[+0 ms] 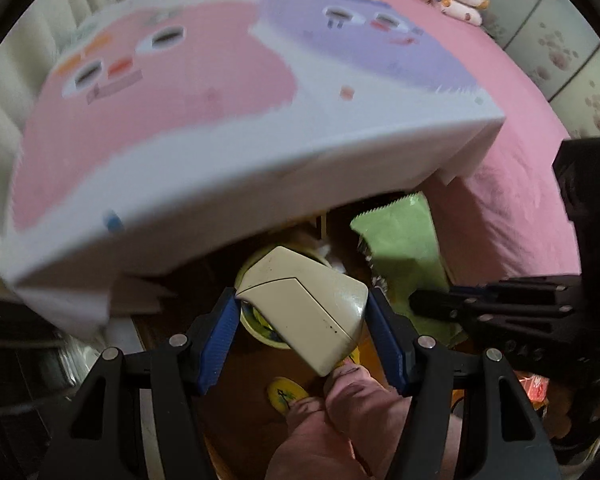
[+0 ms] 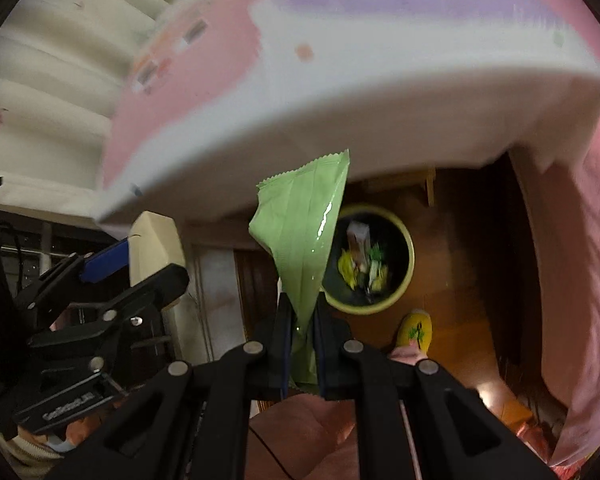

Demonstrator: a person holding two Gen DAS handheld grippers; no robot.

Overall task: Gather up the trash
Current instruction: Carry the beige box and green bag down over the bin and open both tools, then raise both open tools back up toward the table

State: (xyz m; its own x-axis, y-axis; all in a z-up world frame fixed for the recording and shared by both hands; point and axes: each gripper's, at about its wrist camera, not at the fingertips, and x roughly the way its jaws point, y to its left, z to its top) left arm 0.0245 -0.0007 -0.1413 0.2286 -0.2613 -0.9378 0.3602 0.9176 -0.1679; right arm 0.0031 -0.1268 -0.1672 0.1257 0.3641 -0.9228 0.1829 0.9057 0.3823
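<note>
My left gripper (image 1: 302,300) has its blue pads pressed on both sides of a scuffed cream box-shaped item (image 1: 312,312). It hangs above a round bin with a yellow-green rim (image 1: 246,270) on the wooden floor. In the right wrist view my right gripper (image 2: 302,304) is shut on the lower end of a light green wrapper (image 2: 300,232), which stands up between the fingers. The bin (image 2: 408,240) lies just right of it and holds several scraps. The left gripper (image 2: 148,252) and cream item (image 2: 156,240) show at the left; the green wrapper (image 1: 404,248) and right gripper (image 1: 420,302) show at the left view's right.
A bed corner with a pink and purple cartoon sheet (image 1: 220,140) overhangs the bin from above. A pink blanket (image 1: 520,200) drapes at the right. A person's foot in a yellow slipper (image 2: 416,330) and a pink trouser leg (image 1: 340,432) stand beside the bin.
</note>
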